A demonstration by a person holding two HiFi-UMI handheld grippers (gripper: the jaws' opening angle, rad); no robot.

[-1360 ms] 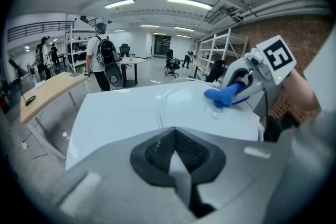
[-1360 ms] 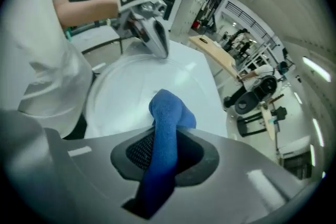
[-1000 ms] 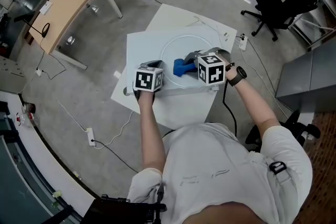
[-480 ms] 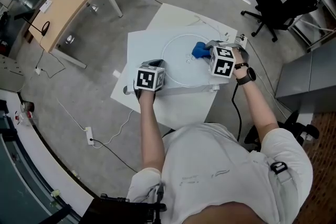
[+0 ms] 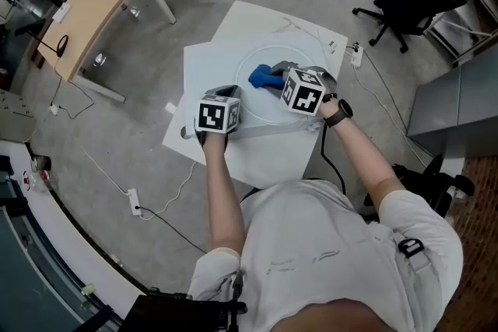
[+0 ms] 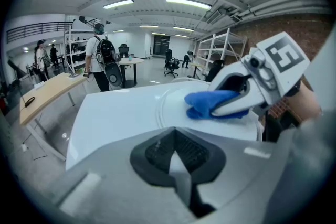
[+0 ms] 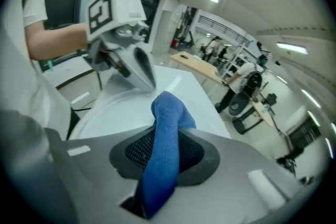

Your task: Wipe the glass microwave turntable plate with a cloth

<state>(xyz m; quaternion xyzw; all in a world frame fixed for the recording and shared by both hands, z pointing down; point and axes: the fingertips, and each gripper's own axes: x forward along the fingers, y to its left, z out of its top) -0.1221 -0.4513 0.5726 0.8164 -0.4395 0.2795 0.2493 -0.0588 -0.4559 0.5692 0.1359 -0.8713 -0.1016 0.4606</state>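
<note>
While my right gripper (image 5: pixel 277 80), clamped on the blue cloth (image 5: pixel 261 76), is wiping the plate (image 5: pixel 240 93), my closed left gripper (image 5: pixel 223 100) is bracing at the table's (image 5: pixel 204 62) near-left edge, seemingly for steadiness.

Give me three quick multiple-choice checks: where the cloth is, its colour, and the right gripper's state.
1. Where is the cloth? A: on the glass plate. B: on the floor. C: on the wooden desk.
2. What colour is the cloth? A: yellow. B: blue. C: white.
3. The right gripper is: A: open and empty. B: shut on the cloth. C: out of view.
Key: 1 A, it lies inside the plate's ring in the head view. 2 B, blue in all three views. 3 B, its pads pinch the cloth in its own view.
</note>
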